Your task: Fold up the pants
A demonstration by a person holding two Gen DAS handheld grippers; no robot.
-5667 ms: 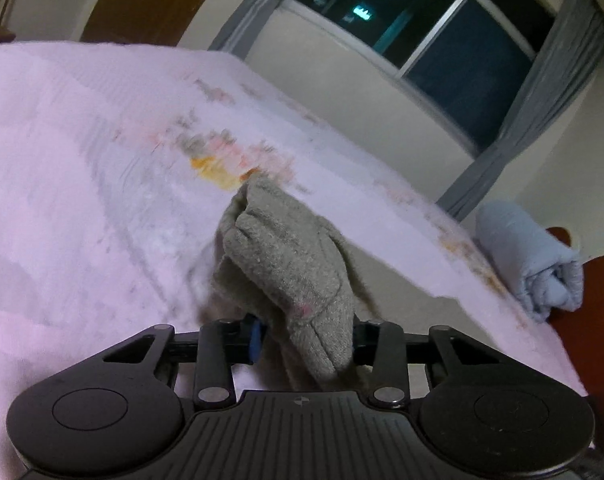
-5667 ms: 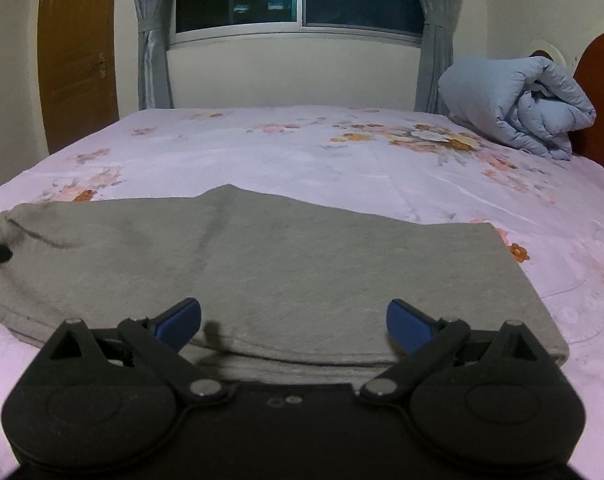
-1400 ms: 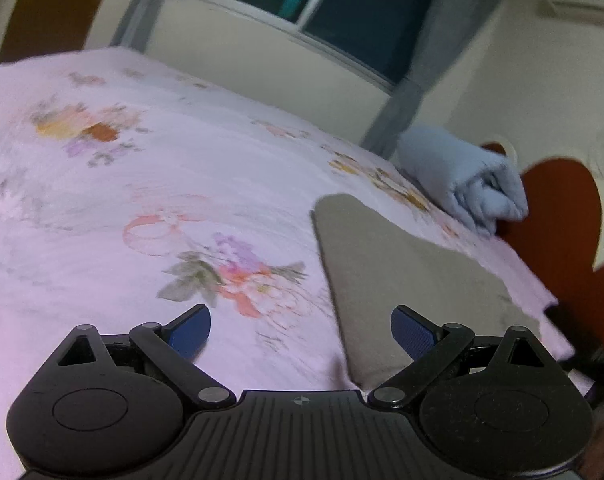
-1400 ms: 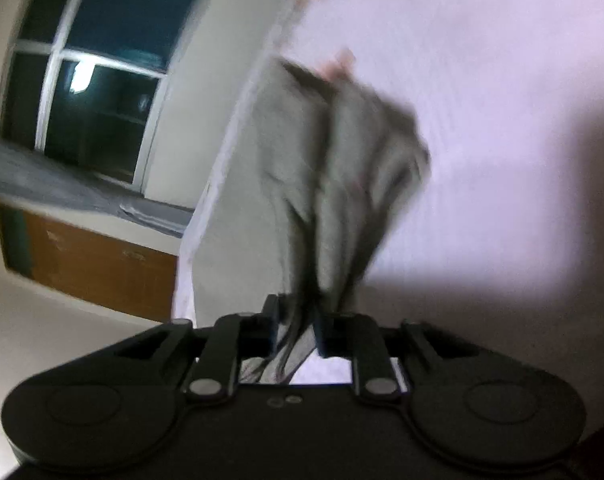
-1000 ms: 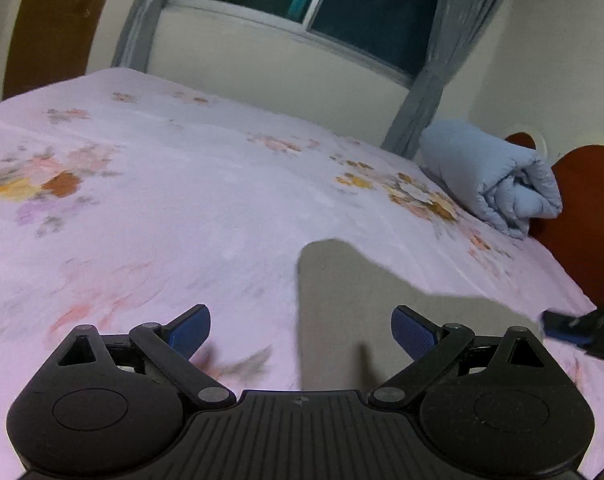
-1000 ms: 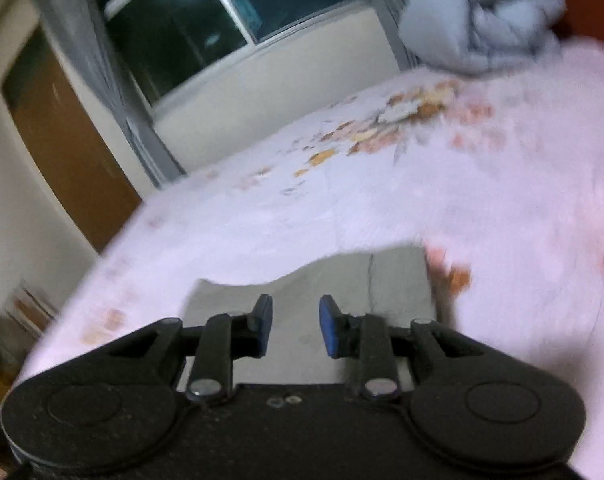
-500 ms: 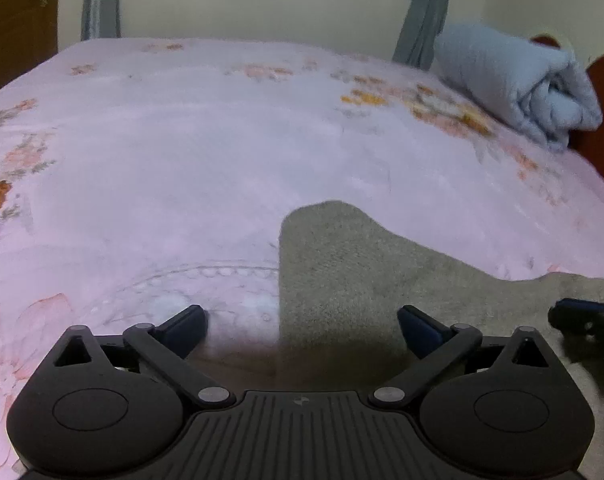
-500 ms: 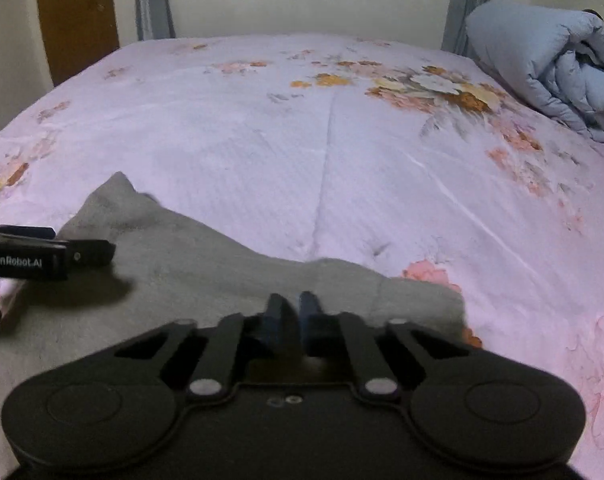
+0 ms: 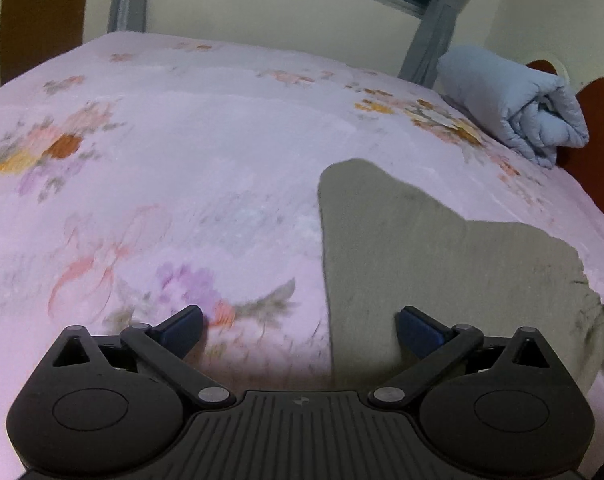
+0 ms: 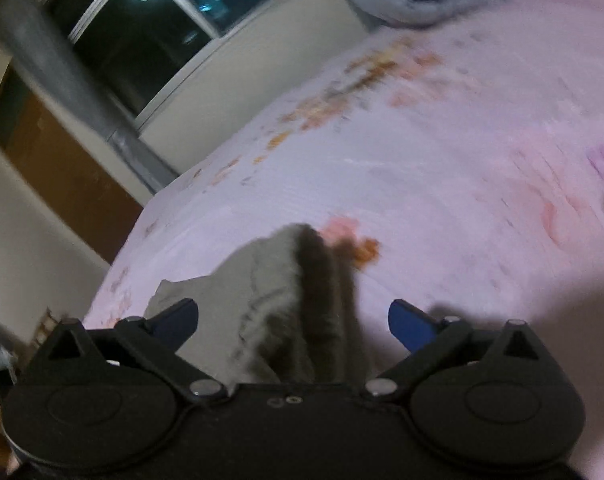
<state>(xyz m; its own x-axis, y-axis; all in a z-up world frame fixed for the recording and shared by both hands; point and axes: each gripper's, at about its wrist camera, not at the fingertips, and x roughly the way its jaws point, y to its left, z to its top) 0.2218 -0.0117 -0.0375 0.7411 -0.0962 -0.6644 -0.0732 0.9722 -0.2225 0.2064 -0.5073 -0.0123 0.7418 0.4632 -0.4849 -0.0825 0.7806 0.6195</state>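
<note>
The grey pants (image 9: 430, 252) lie folded flat on the pink flowered bedspread (image 9: 181, 184). In the left wrist view they fill the lower right. My left gripper (image 9: 299, 326) is open and empty, low over the pants' left edge. In the right wrist view a bunched end of the pants (image 10: 277, 300) lies between the blue pads, not clamped. My right gripper (image 10: 293, 320) is open, and that view is tilted and blurred.
A rolled pale-blue duvet (image 9: 514, 108) sits at the far right by the red-brown headboard (image 9: 594, 136). A window with grey curtains (image 9: 434, 24) and a brown door (image 9: 41, 12) stand behind the bed.
My right gripper was shut over the pants and has opened, tilting as it moved. My left gripper stayed open and shifted left, so the pants sit further right.
</note>
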